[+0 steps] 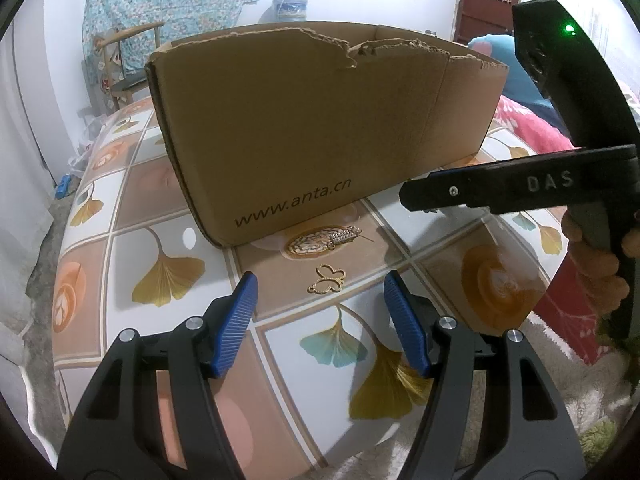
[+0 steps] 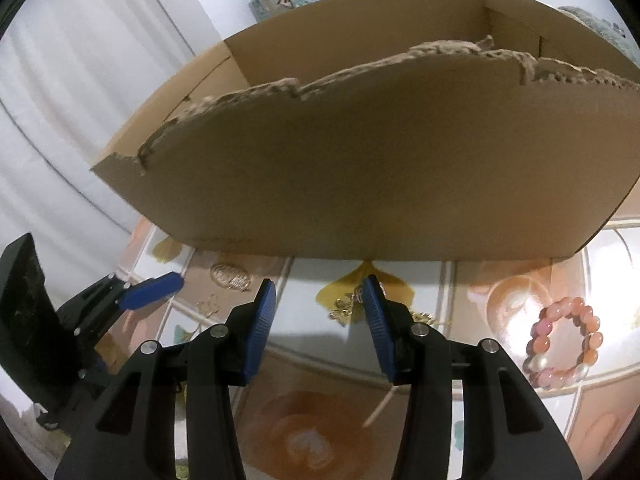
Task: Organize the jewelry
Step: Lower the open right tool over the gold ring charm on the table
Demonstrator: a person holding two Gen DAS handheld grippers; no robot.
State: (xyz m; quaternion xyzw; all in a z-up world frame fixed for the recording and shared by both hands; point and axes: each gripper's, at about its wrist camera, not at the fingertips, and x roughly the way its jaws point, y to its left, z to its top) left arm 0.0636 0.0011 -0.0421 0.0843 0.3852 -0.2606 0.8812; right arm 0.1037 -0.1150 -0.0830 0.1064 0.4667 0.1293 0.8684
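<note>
The left gripper (image 1: 320,292) is being held with jaws wide and empty, a gold butterfly charm (image 1: 326,279) lying just beyond its fingertips, near the cardboard box (image 1: 320,120). The right gripper (image 2: 318,300) is being kept partly parted, empty, a gold trinket (image 2: 344,308) lying just beyond, by its right pad; a pink bead bracelet (image 2: 564,344) is lying far right.

We see bright, even indoor light, with white glare on the glossy tabletop (image 2: 624,240). Fisheye bending curves the edges; the right wrist view is slightly blurred.

Both wrist views angled down, close on tabletop; share cardboard box (image 1: 320,128) front, right view nearer.
</note>
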